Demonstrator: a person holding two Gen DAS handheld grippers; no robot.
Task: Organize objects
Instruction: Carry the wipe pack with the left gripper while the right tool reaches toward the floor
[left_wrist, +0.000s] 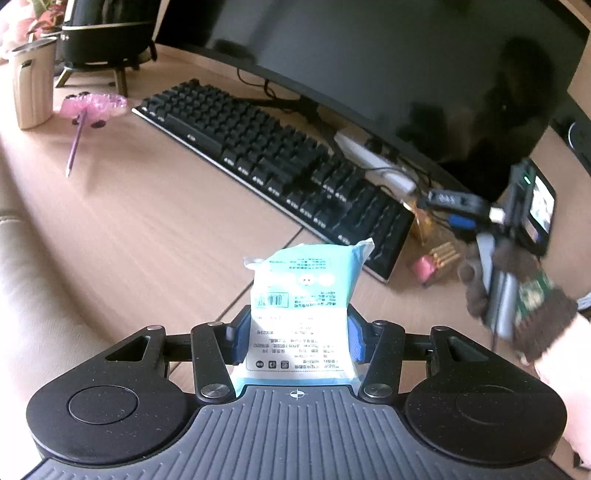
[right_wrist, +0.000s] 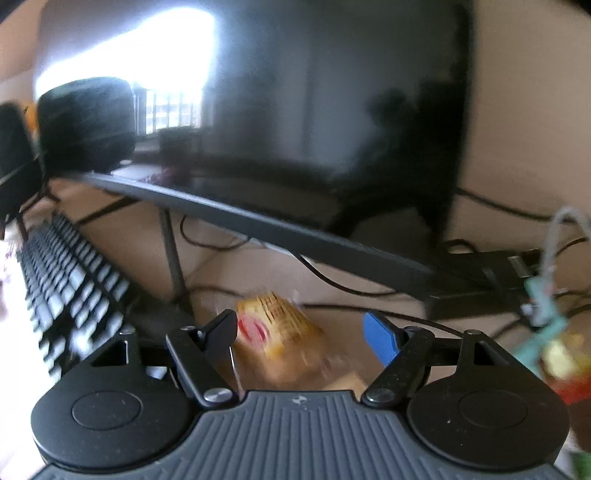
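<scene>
My left gripper (left_wrist: 293, 332) is shut on a white and light-blue tissue pack (left_wrist: 303, 306) and holds it upright above the wooden desk (left_wrist: 147, 229). My right gripper (right_wrist: 301, 328) is open, its fingers on either side of a yellow snack packet (right_wrist: 280, 332) with a red mark that lies on the desk under the monitor's edge; the view is blurred. In the left wrist view the right gripper (left_wrist: 461, 210) shows at the right, held by a gloved hand, above the same yellow and pink packet (left_wrist: 434, 262) by the keyboard's right end.
A black keyboard (left_wrist: 273, 162) lies across the desk before a large dark monitor (left_wrist: 388, 66). A pink pen with a pink topper (left_wrist: 88, 110), a beige cup (left_wrist: 31, 88) and a black appliance (left_wrist: 103, 33) stand at the far left. Cables (right_wrist: 332, 284) run under the monitor.
</scene>
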